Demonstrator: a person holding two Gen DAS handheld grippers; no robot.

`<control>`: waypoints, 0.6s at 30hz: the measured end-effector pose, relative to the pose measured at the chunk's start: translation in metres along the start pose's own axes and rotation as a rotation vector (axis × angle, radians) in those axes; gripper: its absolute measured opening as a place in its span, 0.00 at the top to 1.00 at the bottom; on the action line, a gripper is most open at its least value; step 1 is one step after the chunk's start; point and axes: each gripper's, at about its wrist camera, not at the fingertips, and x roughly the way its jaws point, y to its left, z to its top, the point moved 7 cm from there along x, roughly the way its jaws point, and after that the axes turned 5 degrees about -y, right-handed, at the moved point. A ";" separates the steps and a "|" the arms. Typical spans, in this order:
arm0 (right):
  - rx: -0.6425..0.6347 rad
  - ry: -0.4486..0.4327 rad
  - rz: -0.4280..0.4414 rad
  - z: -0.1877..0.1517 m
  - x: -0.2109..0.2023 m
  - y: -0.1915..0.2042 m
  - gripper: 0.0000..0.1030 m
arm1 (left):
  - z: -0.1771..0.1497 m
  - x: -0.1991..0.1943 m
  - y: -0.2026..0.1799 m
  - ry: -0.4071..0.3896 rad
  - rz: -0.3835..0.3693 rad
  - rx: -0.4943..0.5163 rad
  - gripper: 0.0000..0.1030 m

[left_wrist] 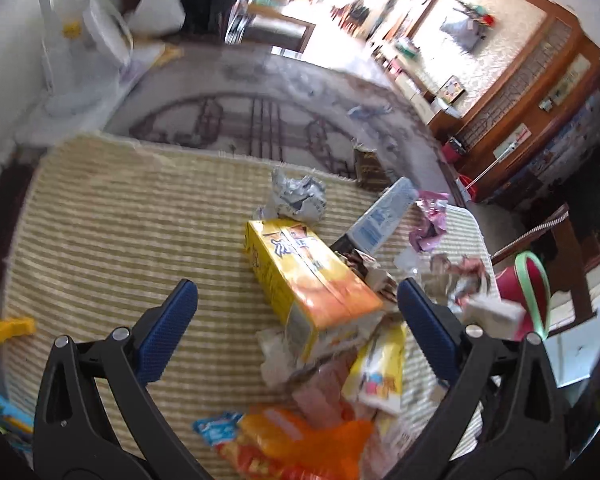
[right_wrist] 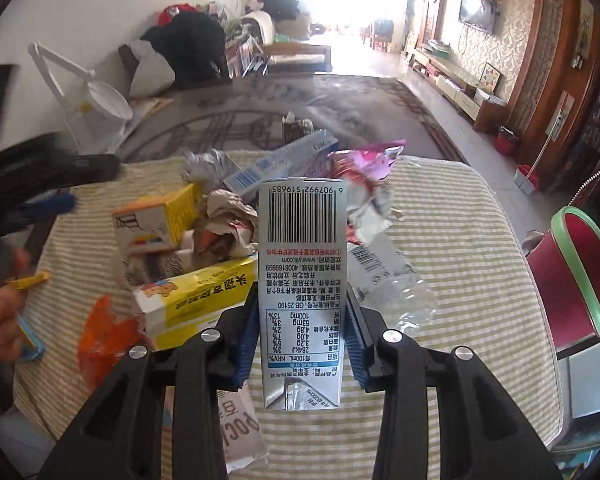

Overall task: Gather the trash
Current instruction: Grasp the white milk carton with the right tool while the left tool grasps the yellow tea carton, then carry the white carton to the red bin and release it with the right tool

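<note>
Striped mat point(right_wrist: 440, 240) w/ trash; right hand-held gripper point(right_wrist: 302, 332) pinching milk carton point(right_wrist: 300, 264), left hand-held gripper point(left_wrist: 296, 320) spread.

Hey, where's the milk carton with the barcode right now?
In the right wrist view the milk carton stands centre frame, clamped between the right tongs, above the striped cushion, with the yellow box just left of it.

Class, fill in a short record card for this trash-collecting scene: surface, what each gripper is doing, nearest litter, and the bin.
Surface: striped beige woven mat
Right gripper: shut on a silver milk carton with barcode
Left gripper: open, above a yellow-orange cardboard box
Other litter: crumpled grey paper ball, pink foil wrapper
Bin: red bin with green rim, beside the mat
</note>
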 end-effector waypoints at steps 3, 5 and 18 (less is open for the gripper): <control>0.013 -0.021 -0.012 0.000 -0.018 -0.002 0.64 | 0.000 0.043 0.009 0.138 -0.013 -0.093 0.05; 0.009 -0.030 -0.030 0.001 -0.023 -0.001 0.64 | -0.003 0.058 0.009 0.185 -0.024 -0.118 0.05; 0.084 -0.082 -0.063 0.000 -0.041 -0.020 0.64 | 0.004 0.040 -0.005 0.129 -0.106 -0.105 0.35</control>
